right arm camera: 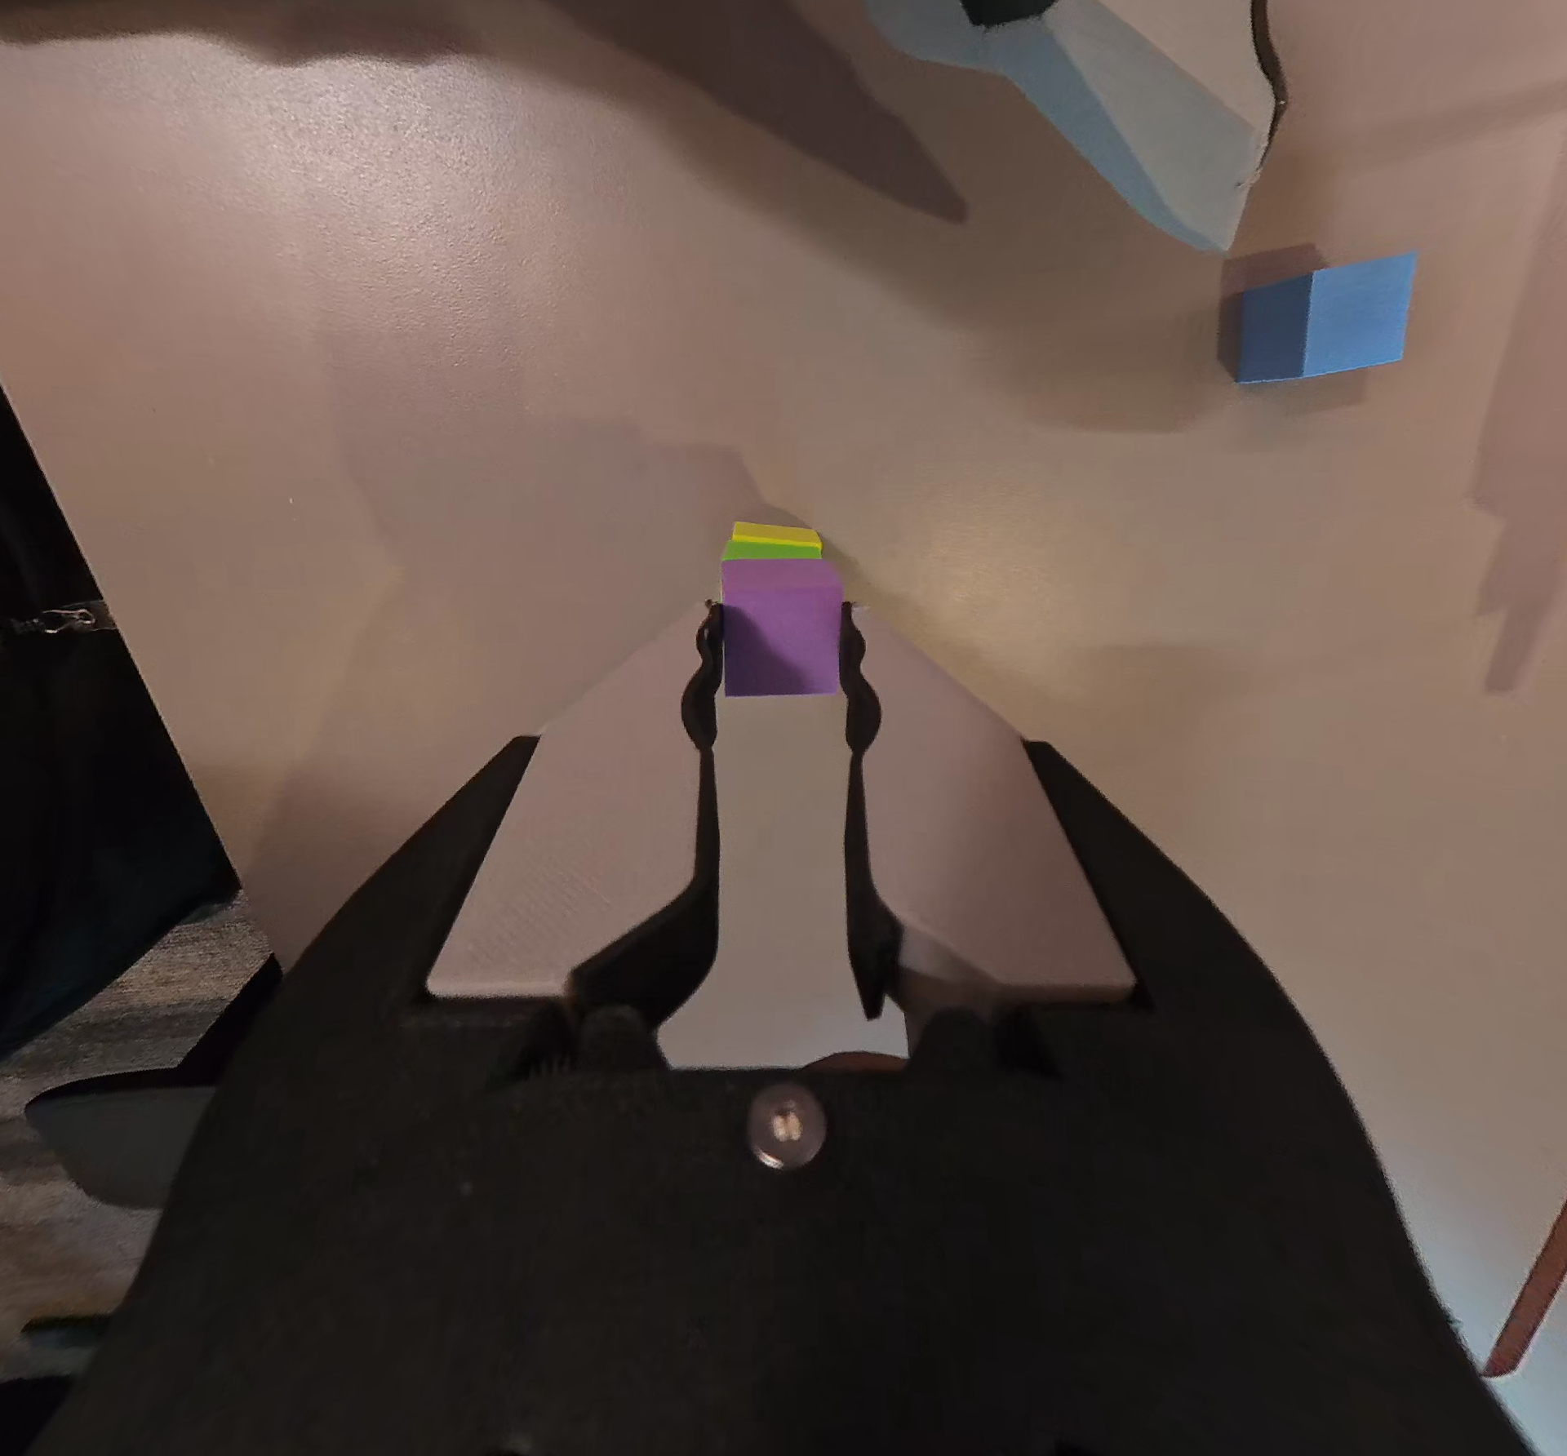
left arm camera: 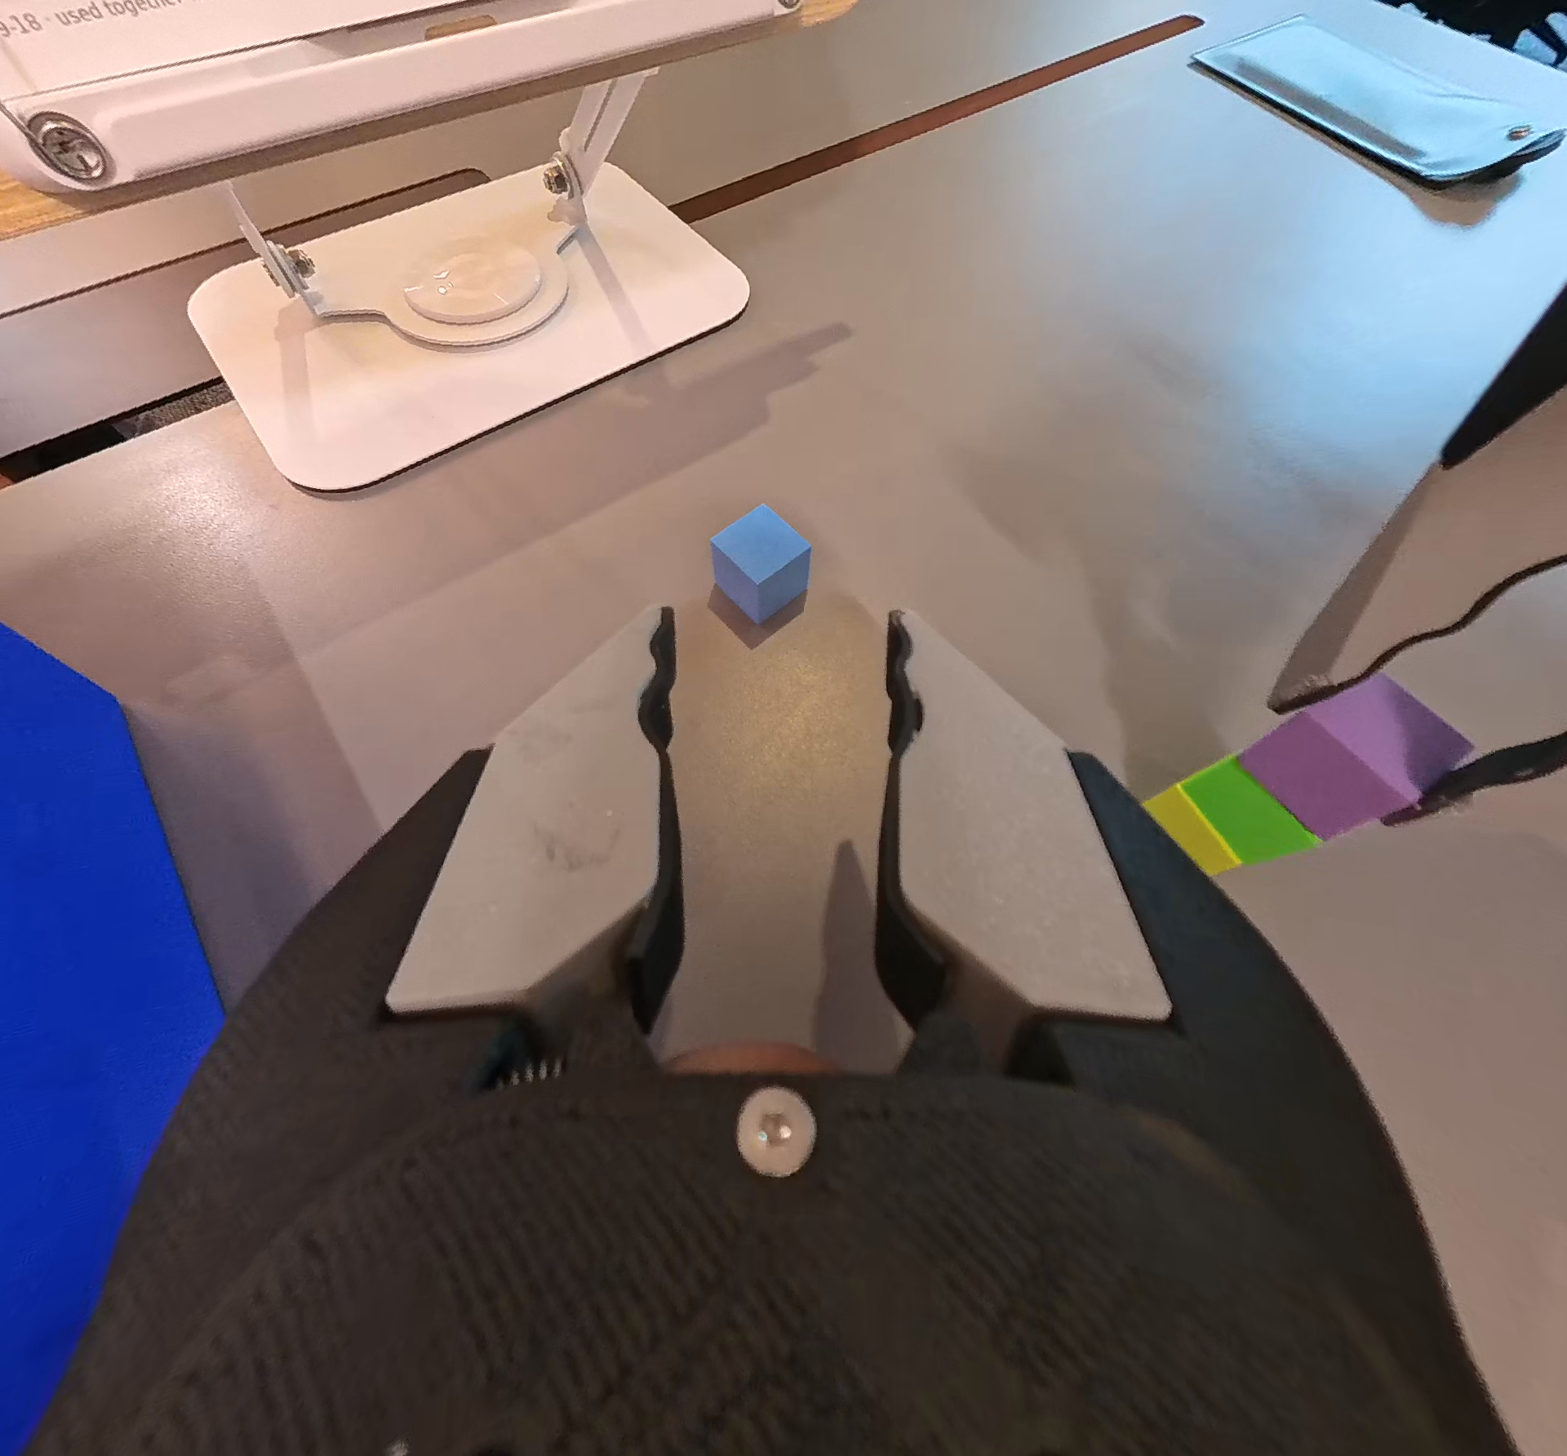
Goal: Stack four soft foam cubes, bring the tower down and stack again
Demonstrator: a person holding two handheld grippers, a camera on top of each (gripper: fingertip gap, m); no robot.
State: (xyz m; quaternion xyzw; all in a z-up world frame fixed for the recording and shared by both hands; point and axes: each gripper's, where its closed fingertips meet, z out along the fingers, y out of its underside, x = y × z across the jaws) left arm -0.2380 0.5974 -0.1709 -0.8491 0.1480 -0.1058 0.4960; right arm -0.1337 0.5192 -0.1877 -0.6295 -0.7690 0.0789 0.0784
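Observation:
A blue foam cube sits alone on the grey table, just ahead of my left gripper, which is open and empty. At the right stands a stack: a yellow cube at the bottom, a green cube on it, and a purple cube on top. My right gripper is shut on the purple cube, with both pads against its sides. The green cube and the yellow cube show beneath it. The blue cube lies to the upper right, below a left gripper finger.
A white stand holding a printed sheet is at the back left. A blue object fills the left edge. A grey pouch lies at the far right. A black cable runs by the stack.

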